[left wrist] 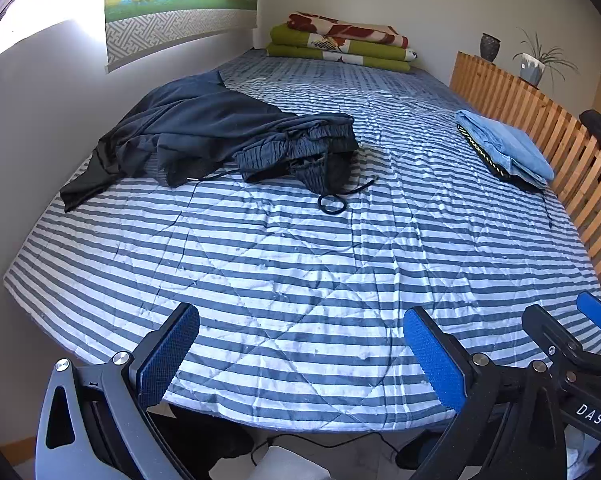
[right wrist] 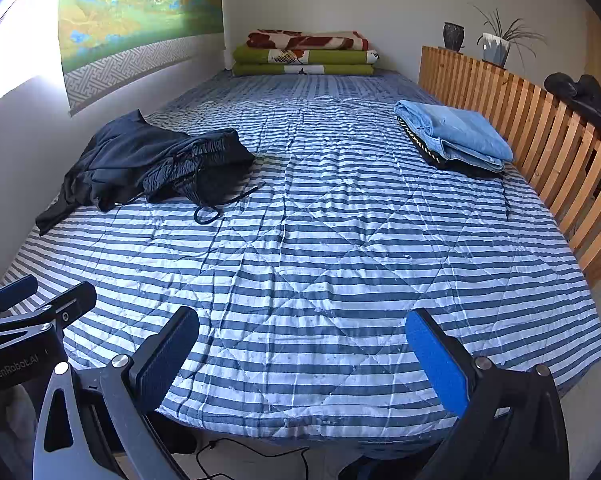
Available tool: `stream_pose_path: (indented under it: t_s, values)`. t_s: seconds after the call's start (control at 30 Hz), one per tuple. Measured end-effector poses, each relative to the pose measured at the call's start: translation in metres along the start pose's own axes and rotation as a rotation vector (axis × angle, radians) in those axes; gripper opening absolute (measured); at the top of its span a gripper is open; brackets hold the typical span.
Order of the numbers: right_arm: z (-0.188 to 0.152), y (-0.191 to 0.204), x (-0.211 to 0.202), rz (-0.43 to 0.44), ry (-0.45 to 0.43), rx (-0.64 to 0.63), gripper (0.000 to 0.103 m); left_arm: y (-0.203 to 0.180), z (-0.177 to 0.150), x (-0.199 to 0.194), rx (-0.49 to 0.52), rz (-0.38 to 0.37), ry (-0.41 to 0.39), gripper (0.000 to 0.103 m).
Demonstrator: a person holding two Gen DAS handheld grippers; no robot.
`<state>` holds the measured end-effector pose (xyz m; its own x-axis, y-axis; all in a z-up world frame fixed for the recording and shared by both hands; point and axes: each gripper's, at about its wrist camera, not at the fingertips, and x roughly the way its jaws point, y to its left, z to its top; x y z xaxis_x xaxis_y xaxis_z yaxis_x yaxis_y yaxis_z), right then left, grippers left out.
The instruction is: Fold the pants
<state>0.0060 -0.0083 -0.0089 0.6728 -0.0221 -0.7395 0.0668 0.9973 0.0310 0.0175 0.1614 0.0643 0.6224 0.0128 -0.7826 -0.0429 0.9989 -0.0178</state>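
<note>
Dark pants (left wrist: 220,140) are seen crumpled at ten o'clock on the striped bed (left wrist: 300,280), drawstring (left wrist: 332,202) trailing toward centre. Folded blue jeans (left wrist: 504,144) are placed at two o'clock by the wooden slat rail (left wrist: 540,120). Left gripper (left wrist: 300,356) and right gripper (right wrist: 302,360) are held at six o'clock, fingers fully spread, nothing gripped.

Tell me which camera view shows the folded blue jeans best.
The right wrist view: the folded blue jeans sit nearer the middle, with the layered folds and the dark garment underneath clear. In the left wrist view the same jeans lie far right, more stretched by the lens.
</note>
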Motion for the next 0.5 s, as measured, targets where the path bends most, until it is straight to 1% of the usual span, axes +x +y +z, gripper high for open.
stream_pose_path:
  t_s: [0.17, 0.3, 0.5]
  values:
    - [0.001, -0.006, 0.001, -0.002, -0.004, 0.012, 0.102, 0.005, 0.001, 0.007, -0.012, -0.008, 0.004, 0.103]
    - [0.003, -0.007, 0.003, -0.009, -0.01, 0.019, 0.102, 0.008, 0.002, 0.015, -0.007, -0.024, 0.03, 0.103]
    - [0.006, -0.007, 0.007, -0.002, -0.013, 0.026, 0.102, 0.008, 0.0, 0.024, 0.008, 0.023, 0.025, 0.103]
